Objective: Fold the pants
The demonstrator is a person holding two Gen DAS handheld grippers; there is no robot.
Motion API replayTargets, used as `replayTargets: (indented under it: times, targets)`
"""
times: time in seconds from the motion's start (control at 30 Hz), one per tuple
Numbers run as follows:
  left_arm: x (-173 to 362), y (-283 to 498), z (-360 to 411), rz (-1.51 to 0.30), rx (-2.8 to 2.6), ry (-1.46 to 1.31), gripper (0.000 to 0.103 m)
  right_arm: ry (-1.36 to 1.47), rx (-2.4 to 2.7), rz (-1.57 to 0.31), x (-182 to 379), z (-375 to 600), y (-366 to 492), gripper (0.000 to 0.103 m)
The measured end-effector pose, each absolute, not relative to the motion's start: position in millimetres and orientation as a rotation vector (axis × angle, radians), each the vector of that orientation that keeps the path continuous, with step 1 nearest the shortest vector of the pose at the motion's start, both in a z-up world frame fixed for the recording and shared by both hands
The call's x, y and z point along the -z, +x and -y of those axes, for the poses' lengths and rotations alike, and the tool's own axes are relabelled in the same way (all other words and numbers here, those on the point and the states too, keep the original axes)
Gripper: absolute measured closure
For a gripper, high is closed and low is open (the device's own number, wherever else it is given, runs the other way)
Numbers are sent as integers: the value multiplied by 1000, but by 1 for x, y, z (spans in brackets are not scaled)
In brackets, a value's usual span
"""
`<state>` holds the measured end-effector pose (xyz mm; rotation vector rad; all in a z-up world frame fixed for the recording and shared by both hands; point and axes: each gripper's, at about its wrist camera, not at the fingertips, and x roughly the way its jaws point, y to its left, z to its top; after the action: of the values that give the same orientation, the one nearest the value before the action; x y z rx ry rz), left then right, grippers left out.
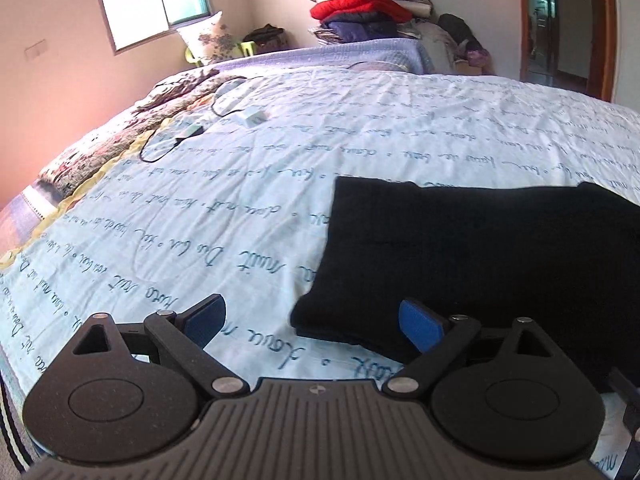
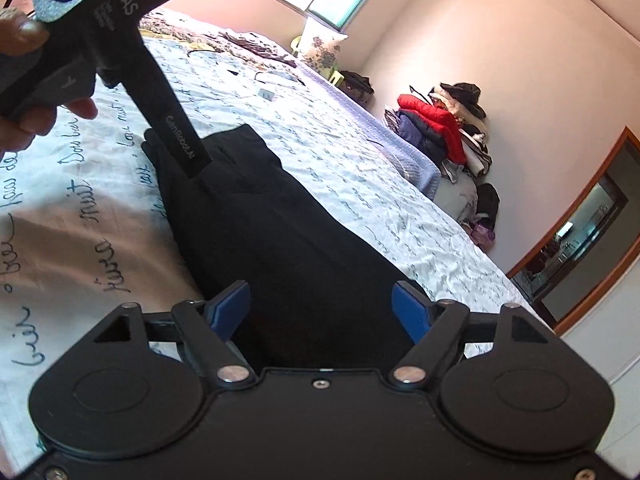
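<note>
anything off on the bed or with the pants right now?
Nothing wrong with the black pants: they lie folded flat on the bedspread, edges fairly even. The only stray items are a small white box and cables loose on the bedspread's far side, away from the pants. Both the left claw and right claw are open and empty.

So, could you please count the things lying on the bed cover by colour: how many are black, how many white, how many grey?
Black: 2, the folded pants and a thin cable
White: 1, a small box
Grey: 1, a flat device
Total: 4
</note>
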<state>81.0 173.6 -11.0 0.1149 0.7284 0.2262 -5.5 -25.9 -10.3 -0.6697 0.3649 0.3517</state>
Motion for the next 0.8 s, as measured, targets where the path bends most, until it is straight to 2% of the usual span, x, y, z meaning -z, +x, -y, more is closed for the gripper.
replayTargets:
  times: [0.23,0.43,0.67,0.8]
  targets:
    - [3,83,-224,-767,-332,28,8,-741,-532,-275,12,-33,4,26]
    - [6,80,-247,-787,-407,8,8,-884,-589,-258,31,-81,16,50]
    - [10,83,-264,-834,-375,-59,8,-1058,-588,-246,50,-107,22,54]
    - [10,87,-274,-864,-271,-200,7,-1139,-524,-204,55,-116,24,54]
